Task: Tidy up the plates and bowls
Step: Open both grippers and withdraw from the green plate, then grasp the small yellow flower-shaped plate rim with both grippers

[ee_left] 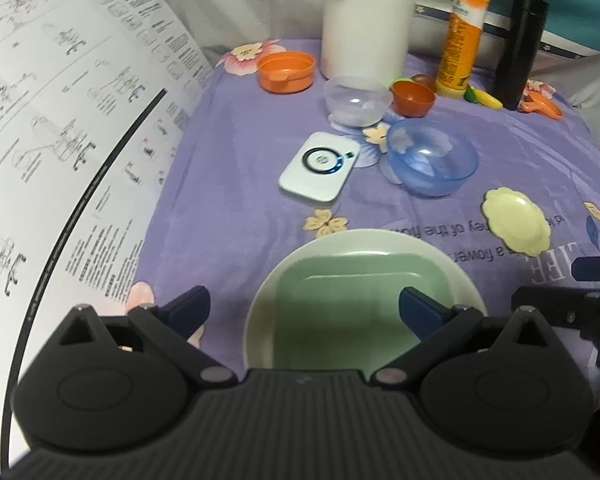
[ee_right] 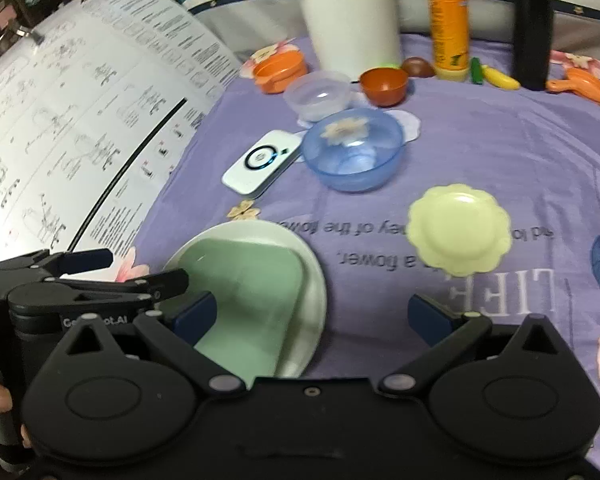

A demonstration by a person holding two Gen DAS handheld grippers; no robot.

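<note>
Both tongs, left tongs (ee_left: 304, 312) and right tongs (ee_right: 312, 316), jaws wide apart, empty. Green square plate (ee_left: 340, 304) sits nested in white round plate (ee_left: 452, 268), under left tongs. Yellow scalloped dish (ee_right: 460, 228) lies beyond white round plate, ahead of right tongs, nearer to them; likely next pick.

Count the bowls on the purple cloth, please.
3: a blue bowl mid-cloth, a clear bowl behind it, a small brown bowl beside the clear one. Others may be hidden.

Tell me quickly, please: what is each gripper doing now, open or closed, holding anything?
Left gripper: open, holding nothing, above the green square plate.
Right gripper: open, holding nothing.
</note>
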